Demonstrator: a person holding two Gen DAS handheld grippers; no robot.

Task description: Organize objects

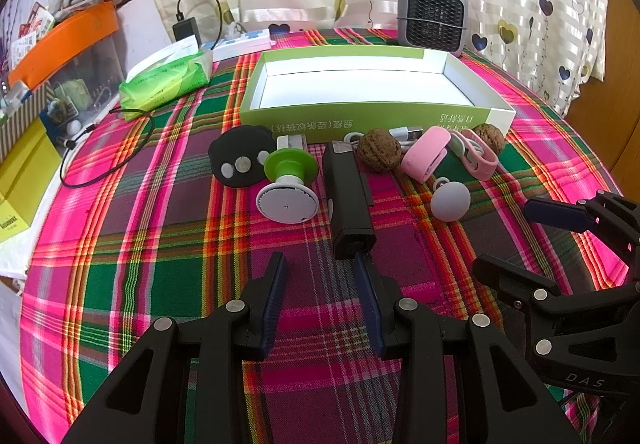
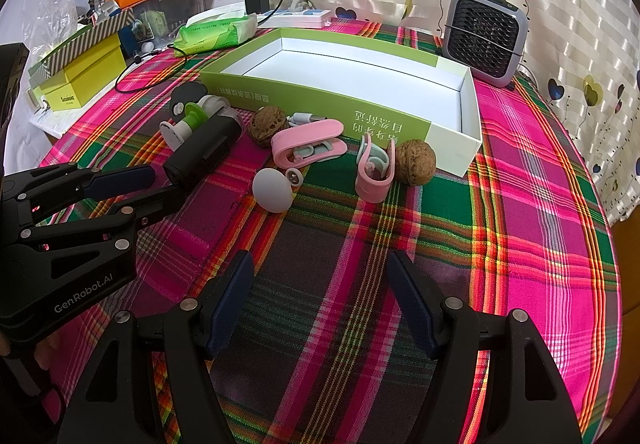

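The left gripper [image 1: 320, 272] hangs with jaws apart and empty, a black bar-shaped device [image 1: 350, 199] just ahead of its tips. The right gripper [image 2: 320, 284] gapes wide, empty; beyond lie a grey ball [image 2: 273, 189], pink clips [image 2: 306, 147], walnuts [image 2: 416, 161] and the green-and-white box [image 2: 320, 99].

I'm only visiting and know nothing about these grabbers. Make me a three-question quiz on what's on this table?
1. True or false: the green box already holds some of the objects.
2. How many walnuts lie in front of the box? A) one B) two C) four
3. Fill in: the jaws of the left gripper and the right gripper are both ____.

Key:
1. False; its white inside is bare.
2. B; one walnut by the black device, the other walnut near the box corner.
3. Open, holding nothing.
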